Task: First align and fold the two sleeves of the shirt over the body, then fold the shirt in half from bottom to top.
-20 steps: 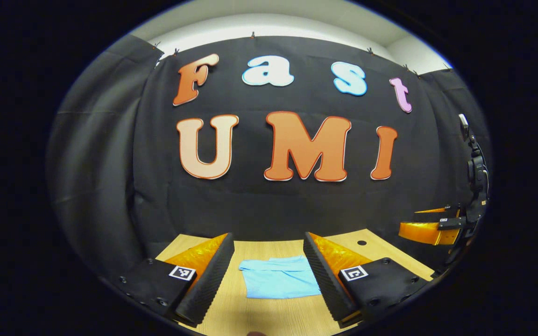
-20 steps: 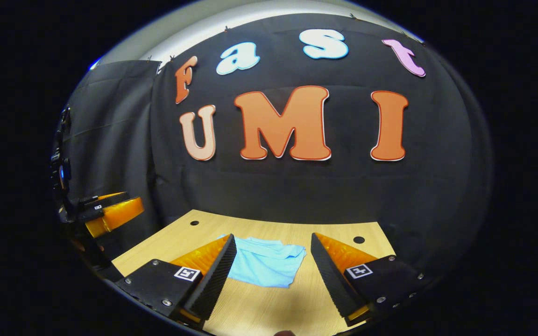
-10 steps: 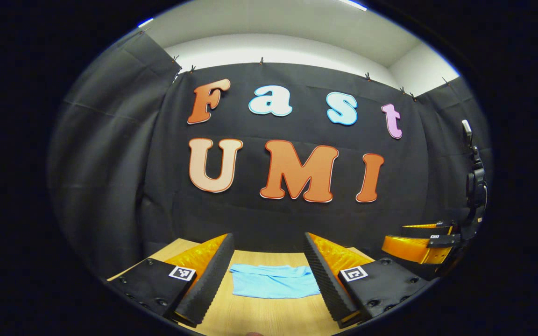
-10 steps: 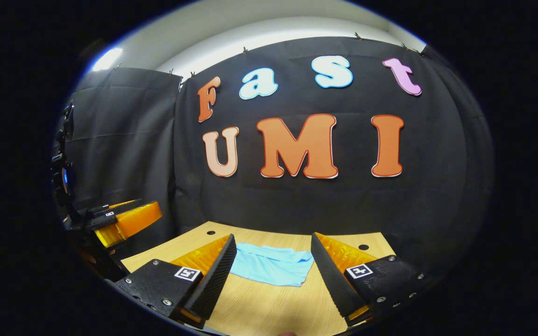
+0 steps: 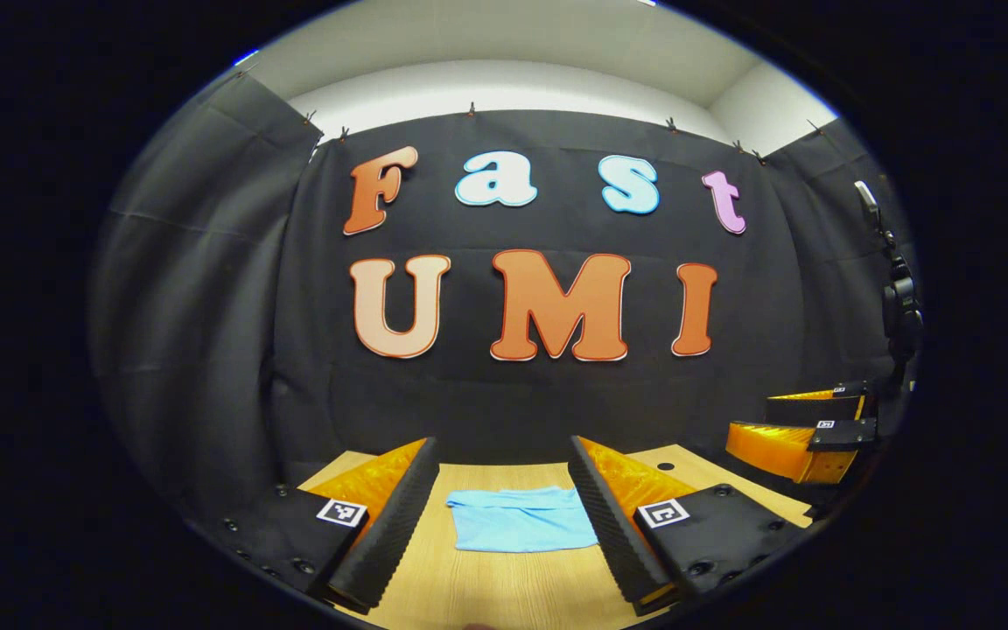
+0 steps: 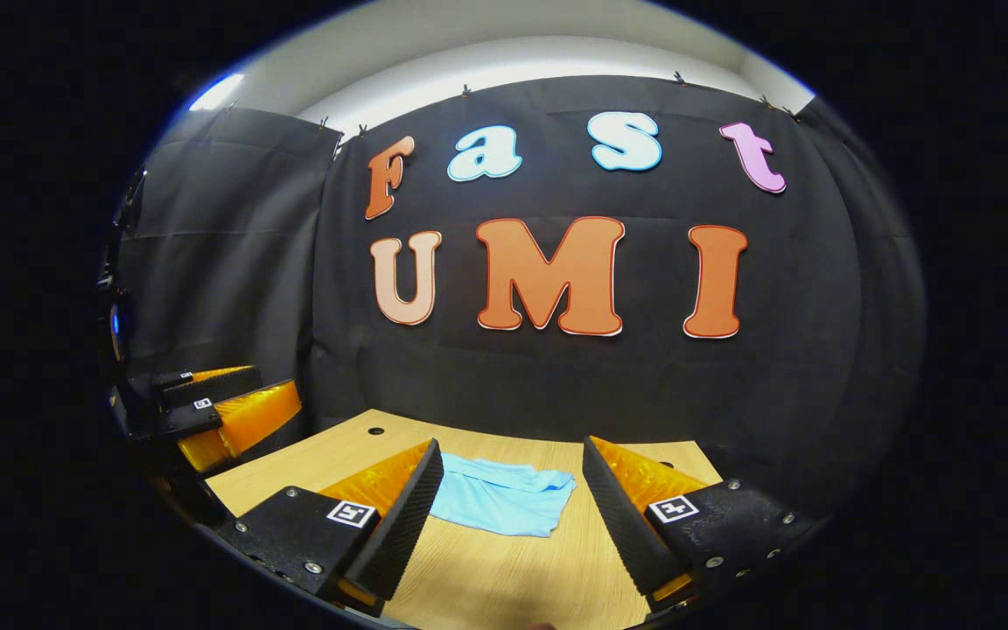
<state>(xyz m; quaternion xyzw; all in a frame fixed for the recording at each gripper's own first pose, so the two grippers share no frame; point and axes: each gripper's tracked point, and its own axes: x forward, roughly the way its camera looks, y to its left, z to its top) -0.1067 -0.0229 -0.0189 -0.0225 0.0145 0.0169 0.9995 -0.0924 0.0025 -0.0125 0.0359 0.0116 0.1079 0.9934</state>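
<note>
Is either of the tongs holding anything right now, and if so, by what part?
Nothing is held. Both the left tongs and right tongs are open, above the wooden table; the folded blue shirt lies apart from them.

The folded shirt (image 5: 521, 530) lies flat on the table (image 5: 504, 586), out in front of both my grippers and well apart from them. My left gripper (image 5: 500, 507) faces it head on. My right gripper (image 6: 508, 516) hangs off to the right.
</note>
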